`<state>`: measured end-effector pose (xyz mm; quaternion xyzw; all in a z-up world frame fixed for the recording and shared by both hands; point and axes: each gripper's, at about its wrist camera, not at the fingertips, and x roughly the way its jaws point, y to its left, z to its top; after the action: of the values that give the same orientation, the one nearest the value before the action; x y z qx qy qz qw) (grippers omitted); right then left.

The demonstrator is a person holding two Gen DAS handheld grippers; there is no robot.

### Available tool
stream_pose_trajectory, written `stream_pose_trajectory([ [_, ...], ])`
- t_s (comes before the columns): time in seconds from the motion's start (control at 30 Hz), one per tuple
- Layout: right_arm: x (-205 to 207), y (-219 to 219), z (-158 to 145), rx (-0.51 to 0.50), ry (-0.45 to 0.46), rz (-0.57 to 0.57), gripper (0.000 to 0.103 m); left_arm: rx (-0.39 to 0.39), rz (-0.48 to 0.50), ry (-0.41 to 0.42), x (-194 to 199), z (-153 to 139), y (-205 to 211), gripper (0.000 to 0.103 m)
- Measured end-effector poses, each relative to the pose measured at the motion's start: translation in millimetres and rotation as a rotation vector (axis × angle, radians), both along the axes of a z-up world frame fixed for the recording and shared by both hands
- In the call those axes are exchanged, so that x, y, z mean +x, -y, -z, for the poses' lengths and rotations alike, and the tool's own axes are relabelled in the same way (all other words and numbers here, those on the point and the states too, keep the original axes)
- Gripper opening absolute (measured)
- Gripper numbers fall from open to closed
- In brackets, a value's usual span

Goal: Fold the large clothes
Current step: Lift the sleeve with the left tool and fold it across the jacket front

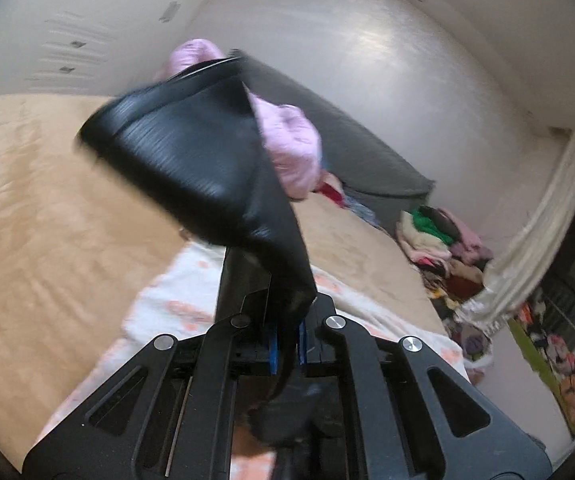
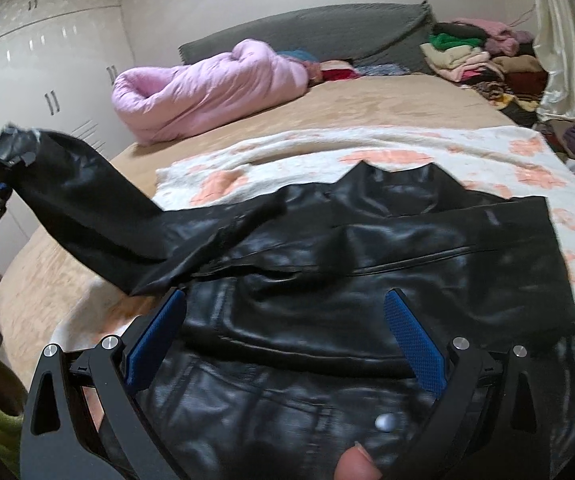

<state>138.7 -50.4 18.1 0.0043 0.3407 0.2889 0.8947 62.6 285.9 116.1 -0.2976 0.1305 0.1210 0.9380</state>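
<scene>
left gripper [image 1: 287, 344]: jaws are pinching shut on the cuff end of the jacket sleeve [image 2: 87, 208], with the black material bunching between the blue pads and rising in front of the lens.
right gripper [image 2: 283, 340]: jaws are standing wide apart, hovering over the jacket's lower front with nothing between the blue pads [image 2: 415, 344].
fingertip [image 2: 357, 464]: a person's fingertip is showing at the bottom edge of the right wrist view.
black leather jacket [image 2: 367, 264]: it is lying flat, front up, on the blanket, its one sleeve being held up off the bed toward the left.
floral blanket [image 2: 407, 148]: white with peach flowers, it is lying across the tan bed [image 2: 367, 100].
pink duvet [image 2: 207, 84]: it is sitting rolled up near the grey headboard [image 2: 307, 28].
clothes pile [image 2: 483, 56]: it is sitting heaped at the bed's far right corner.
</scene>
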Motion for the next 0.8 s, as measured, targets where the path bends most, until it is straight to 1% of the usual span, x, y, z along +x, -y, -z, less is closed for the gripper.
stream_pose_trajectory([
  [0.07,3,12,-1,0.007,0.001,0.028,0.099,0.040,0.037,-0.002,5,-3,16,0.001],
  [0.2,8,35,-2,0.026,-0.002,0.074,0.099,0.161,0.130,-0.011,17,-8,57,0.001],
  [0.23,10,42,-2,0.032,-0.003,0.089,0.098,0.179,0.158,-0.015,20,-8,66,0.001],
  [0.33,15,57,-3,0.046,-0.010,0.124,0.098,0.208,0.236,-0.026,32,-3,91,0.001],
  [0.47,16,73,-7,0.053,-0.003,0.163,0.099,0.224,0.310,-0.048,44,9,108,0.001],
  [0.57,17,86,-6,0.064,-0.004,0.192,0.098,0.240,0.344,-0.068,50,14,117,0.001],
  [0.7,20,106,-4,0.081,-0.014,0.244,0.099,0.263,0.403,-0.105,60,25,140,0.001],
  [0.8,22,123,-3,0.099,-0.024,0.274,0.099,0.298,0.441,-0.142,68,36,155,0.001],
])
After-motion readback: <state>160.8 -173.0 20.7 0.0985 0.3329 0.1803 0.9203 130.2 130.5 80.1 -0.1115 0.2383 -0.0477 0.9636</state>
